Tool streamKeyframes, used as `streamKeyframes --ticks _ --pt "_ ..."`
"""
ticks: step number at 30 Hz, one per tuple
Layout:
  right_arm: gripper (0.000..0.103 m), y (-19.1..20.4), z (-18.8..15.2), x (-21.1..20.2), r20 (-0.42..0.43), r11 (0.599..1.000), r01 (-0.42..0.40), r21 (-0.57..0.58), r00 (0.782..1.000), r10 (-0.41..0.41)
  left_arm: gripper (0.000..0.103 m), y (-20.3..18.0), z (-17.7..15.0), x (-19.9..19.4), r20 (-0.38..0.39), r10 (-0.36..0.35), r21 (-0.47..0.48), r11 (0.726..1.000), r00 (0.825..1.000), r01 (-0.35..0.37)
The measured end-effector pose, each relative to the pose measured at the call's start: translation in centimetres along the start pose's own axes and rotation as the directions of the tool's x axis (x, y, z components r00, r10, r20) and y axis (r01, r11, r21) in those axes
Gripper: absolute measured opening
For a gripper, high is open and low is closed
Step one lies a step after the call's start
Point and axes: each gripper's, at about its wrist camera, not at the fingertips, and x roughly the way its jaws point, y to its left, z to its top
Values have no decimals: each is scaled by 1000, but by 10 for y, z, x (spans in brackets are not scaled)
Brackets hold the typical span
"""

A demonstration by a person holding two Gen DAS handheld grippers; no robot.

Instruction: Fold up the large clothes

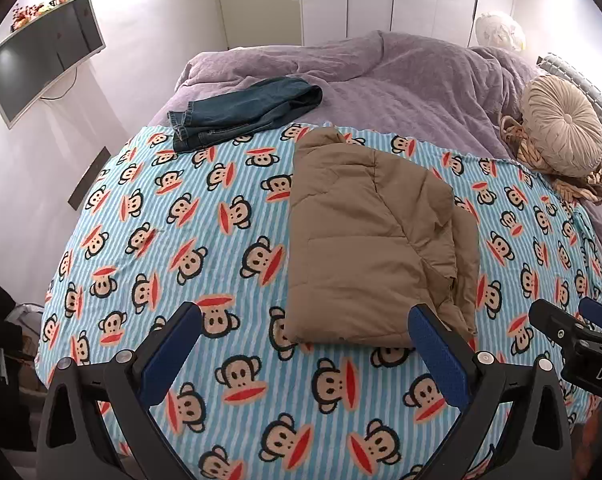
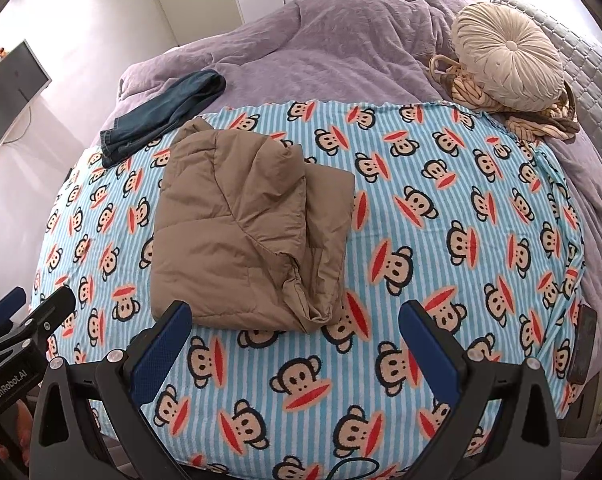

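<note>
tan padded jacket [image 1: 375, 240] [image 2: 245, 236]: probably light for its bulk, soft and puffy, springy enough to creep open once let go; shell likely smooth and a bit slippery, so best pinched through a doubled edge or a stitched seam, not on a single skin of fabric. nearest hem, just ahead of both grippers, judged the handiest place to take hold; loose crumpled flap at the near right corner also within reach.

already gathered into a rough rectangle, quilted panels showing, several layers stacked, right side lumpy and uneven with a layer sticking out beneath. lying on the monkey-print blanket [image 1: 205, 240] [image 2: 441, 220], a little toward the foot of the bed.

left gripper [image 1: 305, 328] wide open, empty, above the blanket with its right finger just before the jacket's near edge. right gripper [image 2: 295, 326] likewise spread wide, holding nothing, its left finger by the jacket's near hem.

further off: folded jeans [image 1: 241, 114] [image 2: 161, 114] at the blanket's far edge, partly on the purple duvet [image 1: 401, 76] [image 2: 321, 48]; round pleated cushion [image 1: 561, 128] [image 2: 509, 60] on a knotted throw; wall screen [image 1: 41, 56] to the left.
</note>
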Motion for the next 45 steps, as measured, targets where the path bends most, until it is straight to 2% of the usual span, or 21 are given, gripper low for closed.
streamKeyframes --ticks 45 --pt "103 0 9 7 -5 1000 1 3 1000 -1 103 0 4 12 -14 14 -14 1000 1000 -14"
